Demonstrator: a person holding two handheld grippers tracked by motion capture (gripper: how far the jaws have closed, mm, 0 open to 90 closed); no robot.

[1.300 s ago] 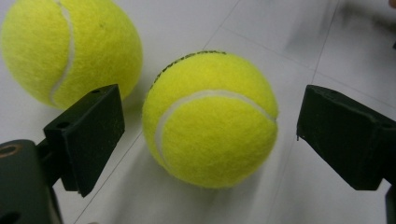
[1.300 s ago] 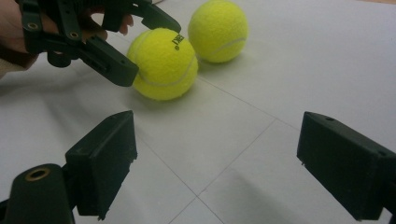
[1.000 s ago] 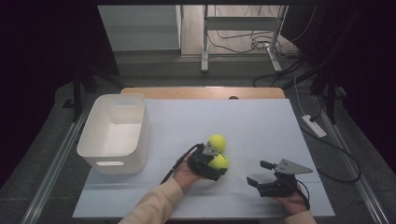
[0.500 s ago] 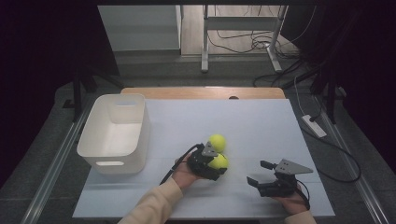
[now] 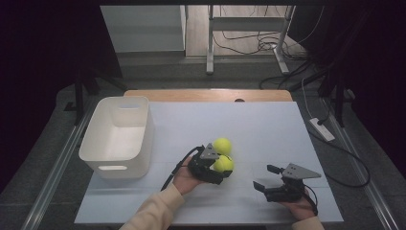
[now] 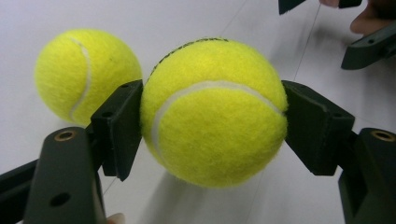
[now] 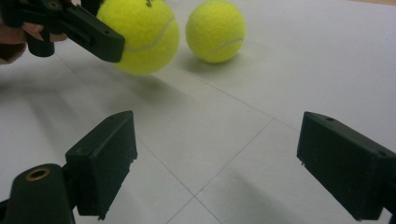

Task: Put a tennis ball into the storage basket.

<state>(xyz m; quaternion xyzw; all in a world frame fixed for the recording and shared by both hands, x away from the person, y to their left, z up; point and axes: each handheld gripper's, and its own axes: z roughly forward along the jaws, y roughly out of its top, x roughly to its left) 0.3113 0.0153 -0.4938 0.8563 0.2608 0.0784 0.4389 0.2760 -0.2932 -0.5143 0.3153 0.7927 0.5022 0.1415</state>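
Note:
My left gripper is shut on a yellow tennis ball, with one pad pressing on each side. In the right gripper view that ball hangs just above the white table top with its shadow beneath it. A second tennis ball lies on the table right behind it, also seen in the left gripper view. In the high view my left gripper sits near the table's middle front. My right gripper rests to its right, jaws open and bare, aimed at the balls.
A white plastic bin stands at the table's left, with nothing showing inside it. A white power strip lies on the floor beyond the right edge. The white table top stretches back to a wooden strip.

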